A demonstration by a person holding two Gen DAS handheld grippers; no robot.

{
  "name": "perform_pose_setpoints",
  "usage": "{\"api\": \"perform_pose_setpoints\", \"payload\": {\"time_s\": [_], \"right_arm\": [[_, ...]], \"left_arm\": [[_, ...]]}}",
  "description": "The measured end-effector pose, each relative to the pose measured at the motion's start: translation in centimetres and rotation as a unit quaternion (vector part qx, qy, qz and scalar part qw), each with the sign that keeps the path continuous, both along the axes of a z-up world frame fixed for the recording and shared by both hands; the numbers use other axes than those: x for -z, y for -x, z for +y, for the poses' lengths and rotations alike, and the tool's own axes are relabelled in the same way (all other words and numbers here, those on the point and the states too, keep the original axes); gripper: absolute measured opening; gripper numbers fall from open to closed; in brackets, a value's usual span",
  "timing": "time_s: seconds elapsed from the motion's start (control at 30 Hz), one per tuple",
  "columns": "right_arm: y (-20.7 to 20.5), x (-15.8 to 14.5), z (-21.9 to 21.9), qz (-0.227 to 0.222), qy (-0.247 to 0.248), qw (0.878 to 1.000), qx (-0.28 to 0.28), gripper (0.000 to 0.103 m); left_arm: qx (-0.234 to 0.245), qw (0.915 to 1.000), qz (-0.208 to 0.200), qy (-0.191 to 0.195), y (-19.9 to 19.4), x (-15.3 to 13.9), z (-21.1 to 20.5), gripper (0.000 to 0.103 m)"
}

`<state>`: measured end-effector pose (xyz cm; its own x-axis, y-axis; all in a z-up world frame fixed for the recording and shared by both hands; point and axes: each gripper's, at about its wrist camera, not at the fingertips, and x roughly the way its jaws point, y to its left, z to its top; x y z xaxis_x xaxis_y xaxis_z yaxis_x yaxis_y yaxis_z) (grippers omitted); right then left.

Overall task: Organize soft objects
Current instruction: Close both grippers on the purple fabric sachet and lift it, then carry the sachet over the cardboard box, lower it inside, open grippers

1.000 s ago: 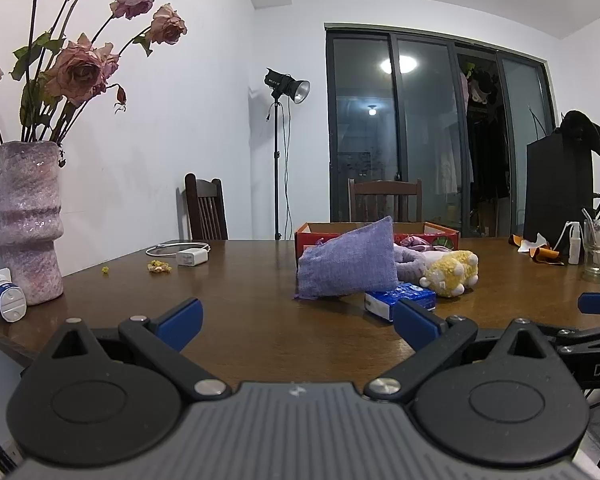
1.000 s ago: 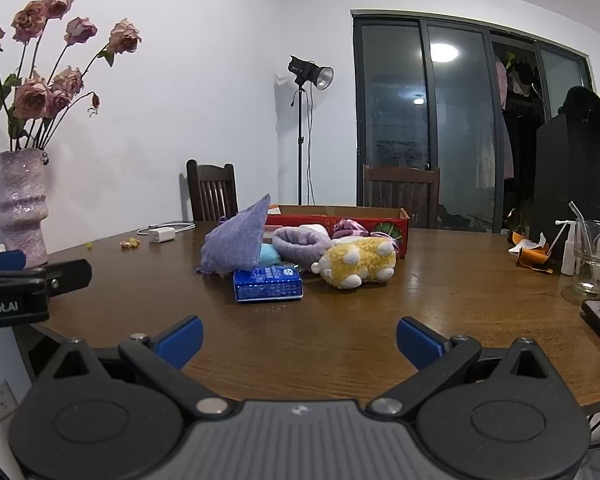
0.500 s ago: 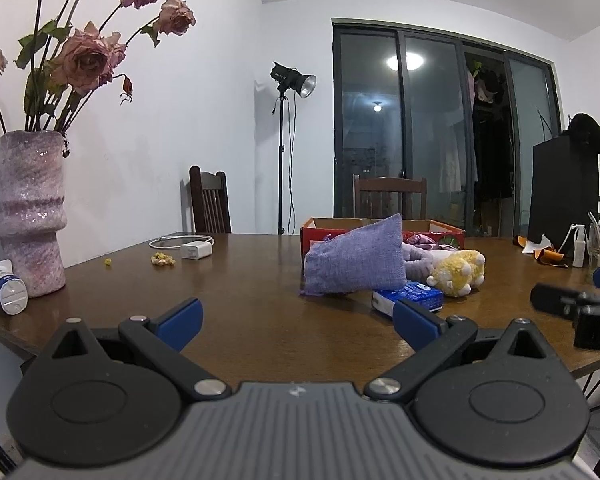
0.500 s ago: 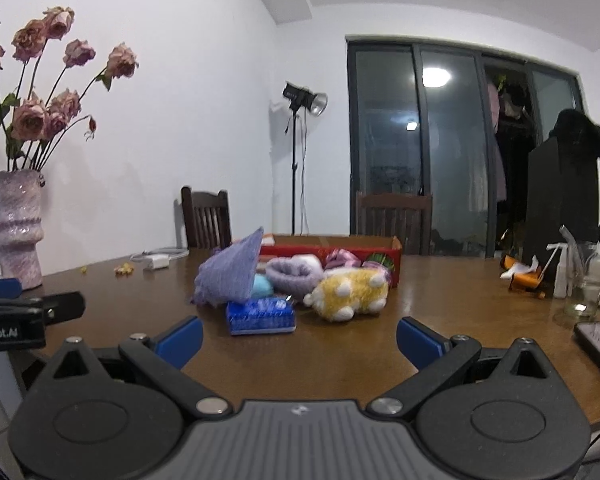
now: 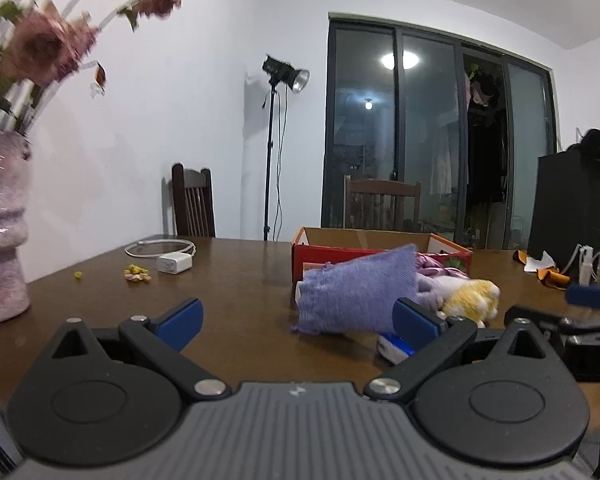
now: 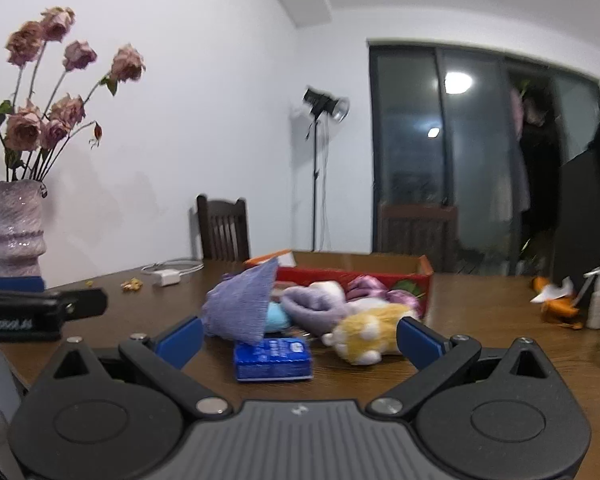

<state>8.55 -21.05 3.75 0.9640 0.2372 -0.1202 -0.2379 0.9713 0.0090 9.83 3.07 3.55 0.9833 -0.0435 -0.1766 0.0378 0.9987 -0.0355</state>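
Both closer to pile than 0.5 s ago, approach under way. Left gripper (image 5: 296, 316) wide, empty. Right gripper (image 6: 300, 338) wide, empty. Purple pouch (image 6: 240, 306), yellow plush (image 6: 370, 328), blue pack (image 6: 274, 359) on table (image 6: 480, 320), just before red box (image 6: 352, 274). Nothing sorted yet.

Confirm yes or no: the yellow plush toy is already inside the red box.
No, the yellow plush toy lies on the table in front of the red box.
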Motion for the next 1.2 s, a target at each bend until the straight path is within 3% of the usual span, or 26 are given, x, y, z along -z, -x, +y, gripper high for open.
{"api": "perform_pose_setpoints", "payload": {"time_s": [0.13, 0.27, 0.33, 0.4, 0.43, 0.47, 0.5, 0.57, 0.6, 0.63, 0.7, 0.73, 0.8, 1.03, 1.2], "right_arm": [[-4.7, -1.3, 0.6, 0.032, -0.027, 0.998, -0.042, 0.097], [-9.9, -1.8, 1.5, 0.066, -0.06, 0.994, -0.067, 0.082], [-12.7, -1.8, 1.8, 0.093, -0.079, 0.989, -0.08, 0.071], [-15.1, -1.6, 2.1, 0.115, -0.097, 0.984, -0.099, 0.048], [-16.2, -1.4, 2.2, 0.127, -0.1, 0.981, -0.105, 0.039], [-16.9, -1.1, 2.2, 0.135, -0.101, 0.98, -0.107, 0.02], [-17.7, -0.9, 2.1, 0.144, -0.104, 0.979, -0.105, 0.011], [-18.7, -0.2, 1.7, 0.162, -0.108, 0.976, -0.098, 0.011], [-19.2, 0.1, 1.3, 0.171, -0.113, 0.974, -0.095, 0.01], [-19.7, 0.5, 0.9, 0.183, -0.122, 0.971, -0.093, 0.01], [-20.4, 1.1, 0.2, 0.197, -0.136, 0.967, -0.087, 0.009], [-20.7, 1.4, 0.0, 0.203, -0.142, 0.965, -0.085, 0.009], [-20.7, 1.6, -0.2, 0.205, -0.15, 0.963, -0.087, 0.009], [-18.1, -1.2, -0.6, 0.163, -0.144, 0.97, -0.105, 0.007], [-18.2, -4.8, -2.1, 0.136, -0.153, 0.972, -0.115, 0.006]], "left_arm": [[0.029, 0.9986, 0.031, 0.032, -6.2, -0.7, 1.6, 0.095], [0.079, 0.9904, 0.076, 0.084, -13.5, -0.2, 3.0, 0.089], [0.097, 0.9856, 0.119, 0.07, -17.1, 0.8, 3.1, 0.088], [0.109, 0.984, 0.119, 0.077, -18.9, 0.9, 3.0, 0.088], [0.119, 0.9807, 0.129, 0.086, -19.9, 1.3, 3.1, 0.088], [0.125, 0.9771, 0.142, 0.098, -20.6, 1.8, 3.5, 0.087], [0.14, 0.9709, 0.152, 0.122, -21.2, 2.2, 3.8, 0.084], [0.171, 0.9553, 0.174, 0.167, -22.3, 2.8, 4.3, 0.076], [0.189, 0.9467, 0.182, 0.187, -22.7, 3.2, 4.4, 0.066], [0.198, 0.9409, 0.191, 0.198, -23.0, 3.5, 4.3, 0.063], [0.22, 0.9299, 0.201, 0.216, -23.1, 3.5, 4.0, 0.04], [0.226, 0.9262, 0.204, 0.222, -22.9, 3.3, 3.9, 0.039], [0.223, 0.9293, 0.201, 0.216, -22.3, 2.7, 3.5, 0.033], [0.248, 0.9392, 0.138, 0.194, -17.9, -1.9, 2.0, 0.029], [0.266, 0.9346, 0.118, 0.205, -18.9, -4.7, 1.8, 0.027]]}}
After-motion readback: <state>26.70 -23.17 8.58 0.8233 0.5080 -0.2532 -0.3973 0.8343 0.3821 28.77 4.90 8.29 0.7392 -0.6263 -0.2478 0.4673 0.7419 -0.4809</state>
